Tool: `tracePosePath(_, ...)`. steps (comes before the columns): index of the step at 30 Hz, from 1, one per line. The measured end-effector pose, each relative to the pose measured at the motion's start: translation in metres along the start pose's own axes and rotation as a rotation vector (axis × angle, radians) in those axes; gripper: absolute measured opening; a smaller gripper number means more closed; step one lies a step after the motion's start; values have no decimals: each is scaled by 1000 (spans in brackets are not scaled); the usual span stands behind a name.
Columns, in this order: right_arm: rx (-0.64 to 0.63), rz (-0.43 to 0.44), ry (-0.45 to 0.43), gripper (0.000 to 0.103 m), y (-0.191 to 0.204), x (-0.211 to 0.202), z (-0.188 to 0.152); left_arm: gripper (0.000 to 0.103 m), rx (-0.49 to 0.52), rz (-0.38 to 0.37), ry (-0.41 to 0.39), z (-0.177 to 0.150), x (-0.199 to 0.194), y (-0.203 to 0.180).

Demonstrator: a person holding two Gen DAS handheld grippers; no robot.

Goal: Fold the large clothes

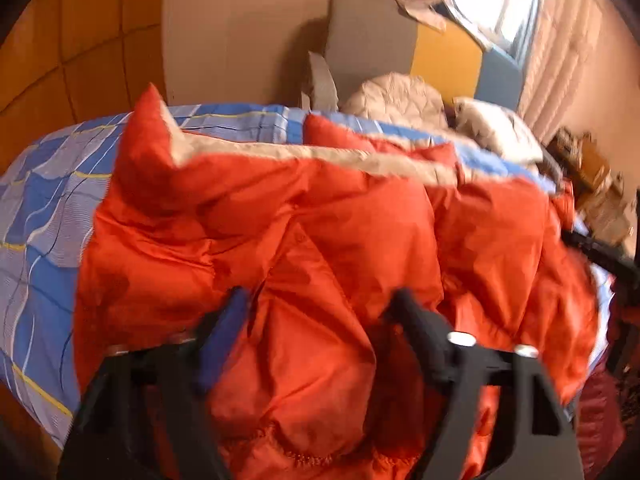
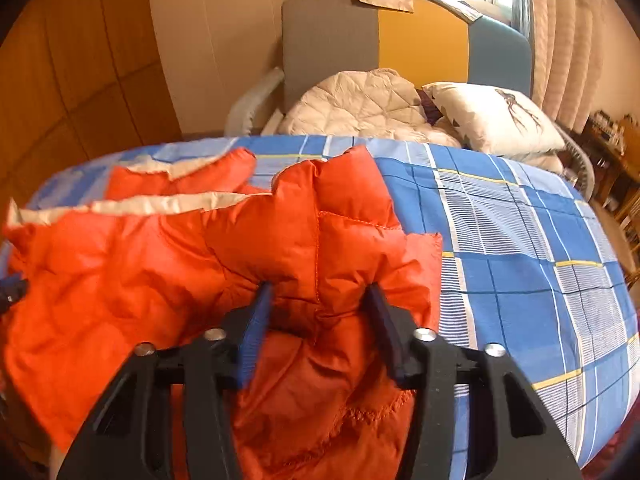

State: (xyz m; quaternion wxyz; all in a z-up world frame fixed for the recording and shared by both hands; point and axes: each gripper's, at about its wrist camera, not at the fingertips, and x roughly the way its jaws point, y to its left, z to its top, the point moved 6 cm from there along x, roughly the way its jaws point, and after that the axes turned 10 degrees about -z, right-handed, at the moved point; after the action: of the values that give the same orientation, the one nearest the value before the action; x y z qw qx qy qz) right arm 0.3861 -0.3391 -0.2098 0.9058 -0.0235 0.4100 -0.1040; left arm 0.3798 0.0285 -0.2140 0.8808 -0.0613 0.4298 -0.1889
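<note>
Across the bed (image 2: 520, 240), a blue checked sheet (image 1: 44, 216) covers the whole surface. At the head end, a headboard (image 2: 332, 40) in grey, yellow and blue panels stands against the wall. A cream quilted blanket (image 2: 360, 104) and a white pillow (image 2: 492, 116) lie in front of it.

An orange padded jacket (image 2: 200, 260) with a cream lining strip lies spread on the sheet. It occupies the near left part of the bed in the right wrist view and most of the near side in the left wrist view.

The right gripper (image 2: 318, 292) has a bunched fold of the jacket's near edge between its jaws. Both blue pads press into the fabric, so the jaws grip the jacket.

The left gripper (image 1: 320, 304) also has a raised ridge of jacket fabric between its jaws. The picture is blurred; whether the pads press on the fabric cannot be told.
</note>
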Motion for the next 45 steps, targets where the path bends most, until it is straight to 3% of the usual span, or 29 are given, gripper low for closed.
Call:
tracePosePath(1, -2, -14, -1, 25, 0, 3, -1, 45, 6, 12, 0, 0, 1, -1)
tracePosePath(2, 0, -18, -3, 17, 2, 4, -1, 32, 4, 13, -1, 1, 1, -2)
tracePosePath(3, 17, -8, -3, 14, 1, 3, 0, 21, -4, 5, -3, 3, -1, -4)
tracePosePath(5, 73, 19, -5, 5, -6, -2, 3, 11, -13, 0, -16, 8, -9, -5)
tracePosePath(9, 150, 53, -29, 3, -16, -13, 14, 7, -14, -14, -93, 25, -33, -7)
tracePosePath(14, 175, 47, -48, 2, -16, -12, 26, 7, -42, -5, -140, 40, -37, -5)
tracePosePath(20, 162, -28, -50, 1, -12, 5, 36, 7, -96, 27, -89, 44, -5, 6)
tracePosePath(22, 160, -35, -37, 1, -12, 18, 36, 10, -115, 27, -77, 42, 5, 12)
tracePosePath(26, 124, -66, -25, 1, -5, 36, 33, 25, -168, 31, -59, 38, 23, 22)
tracePosePath(30, 90, -116, -8, 1, -2, 55, 30, 36, -163, 28, -55, 36, 35, 27)
tracePosePath(41, 68, -184, 24, 1, 1, 80, 22, 42, -161, -16, -91, 30, 28, 38)
tracePosePath(45, 63, -190, 28, 1, 1, 82, 22, 48, -136, 25, -135, 31, 13, 38)
